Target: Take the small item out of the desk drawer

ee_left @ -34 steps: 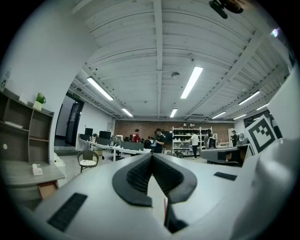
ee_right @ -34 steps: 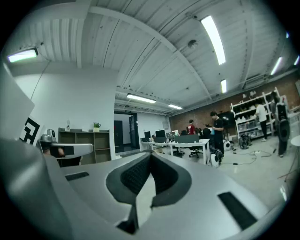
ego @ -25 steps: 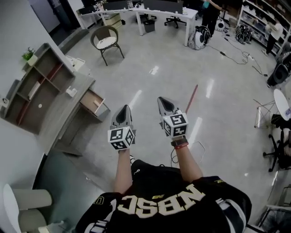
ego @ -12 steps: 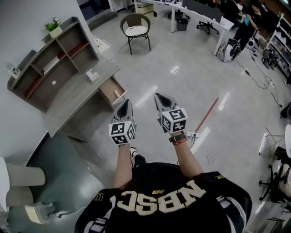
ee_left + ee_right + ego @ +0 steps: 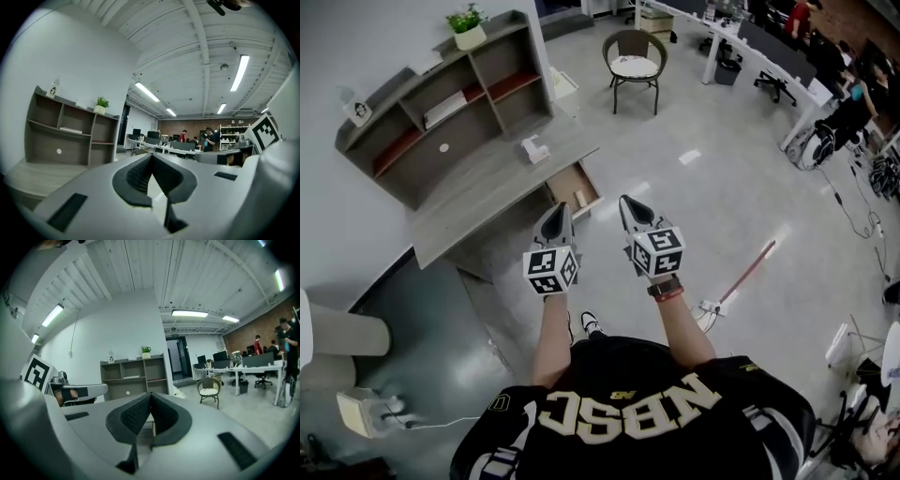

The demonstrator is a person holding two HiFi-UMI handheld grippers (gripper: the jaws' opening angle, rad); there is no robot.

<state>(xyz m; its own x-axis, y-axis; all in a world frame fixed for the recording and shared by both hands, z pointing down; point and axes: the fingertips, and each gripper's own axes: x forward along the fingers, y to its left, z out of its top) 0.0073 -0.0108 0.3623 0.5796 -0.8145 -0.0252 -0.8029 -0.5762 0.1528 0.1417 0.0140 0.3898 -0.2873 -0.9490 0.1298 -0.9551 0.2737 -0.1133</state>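
A grey desk [image 5: 478, 192] with a shelf unit [image 5: 441, 103] stands at the upper left, and its drawer [image 5: 575, 186] is pulled out toward the room. A small pale item [image 5: 579, 198] lies inside the drawer. My left gripper [image 5: 555, 214] and right gripper [image 5: 630, 206] are held side by side at chest height, pointing level toward the drawer and short of it. Both are shut with nothing between the jaws, as the left gripper [image 5: 151, 157] and right gripper [image 5: 150, 395] also show in their own views. The right gripper view shows the shelf unit [image 5: 136, 376] ahead.
A small white object [image 5: 534, 150] lies on the desk top, a potted plant [image 5: 469, 21] tops the shelves. A wicker chair [image 5: 636, 64] stands beyond the desk, long office tables [image 5: 750, 47] with people behind it. A red stick [image 5: 752, 270] and cable lie on the floor at right.
The desk and its open drawer have come closer to the grippers and moved right in the head view. Both grippers keep their side-by-side pose and stay shut.
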